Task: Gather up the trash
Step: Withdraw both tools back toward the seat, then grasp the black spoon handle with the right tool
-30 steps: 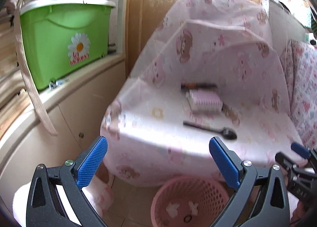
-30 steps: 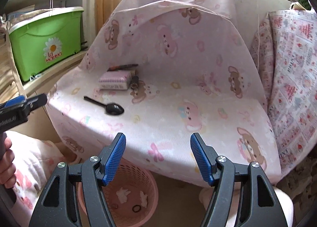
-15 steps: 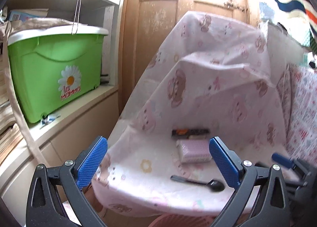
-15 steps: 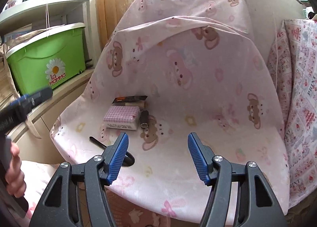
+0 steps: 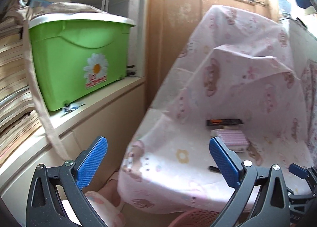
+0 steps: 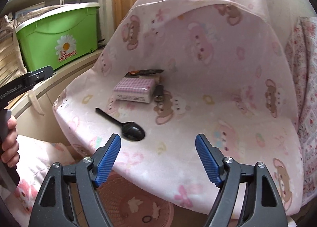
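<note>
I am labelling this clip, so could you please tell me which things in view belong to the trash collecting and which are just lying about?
Belongs to the job:
- black spoon
- pink checked packet
- dark wrapper
- small dark tube
- pink basket under the seat
- left claw and right claw, both open

Just lying about:
- green box
- pink cover
- stacked papers

A: L gripper (image 5: 158, 163)?
B: Jaws spread wide, nothing btwn the blue pads (image 5: 92, 161). Level, pointing fwd.
A: R gripper (image 6: 158, 155)?
B: Same: jaws wide apart, blue pads (image 6: 207, 159) bare, nothing held. Its tip also shows at the lower-right edge of the L view.
A: Hands?
B: L hand (image 6: 10, 145) seen at the left edge of the R view, fingers wrapped round the handle. R hand not seen.
</note>
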Tool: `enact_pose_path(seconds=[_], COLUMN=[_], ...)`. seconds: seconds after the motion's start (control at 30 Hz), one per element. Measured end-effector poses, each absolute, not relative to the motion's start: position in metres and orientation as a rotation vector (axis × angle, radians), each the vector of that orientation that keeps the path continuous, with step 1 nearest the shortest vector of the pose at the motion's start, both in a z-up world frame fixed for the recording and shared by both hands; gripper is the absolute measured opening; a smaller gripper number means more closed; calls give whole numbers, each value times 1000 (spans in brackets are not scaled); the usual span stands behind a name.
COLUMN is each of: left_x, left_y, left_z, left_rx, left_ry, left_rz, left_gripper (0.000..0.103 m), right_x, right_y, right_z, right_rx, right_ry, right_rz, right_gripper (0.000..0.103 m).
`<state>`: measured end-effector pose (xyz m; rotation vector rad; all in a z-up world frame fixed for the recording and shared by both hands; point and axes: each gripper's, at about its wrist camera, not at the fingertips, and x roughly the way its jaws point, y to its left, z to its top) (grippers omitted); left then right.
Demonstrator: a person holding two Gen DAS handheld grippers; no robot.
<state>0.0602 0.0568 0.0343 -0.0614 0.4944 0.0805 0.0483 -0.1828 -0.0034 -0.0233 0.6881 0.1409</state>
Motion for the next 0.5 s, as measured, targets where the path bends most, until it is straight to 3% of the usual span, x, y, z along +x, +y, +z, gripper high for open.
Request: enact_pose_path(seconds=[0.5], left_x=[70], left_y=[66], left_z=[22], left_rx=[-34], left_ry=[518], left_rz=[129], left_gripper=[102], right_x=[118], right_y=[-112], right_z=[-19], right_rx=[-180], right_ry=[819], right_rz=[313], right_gripper=[81])
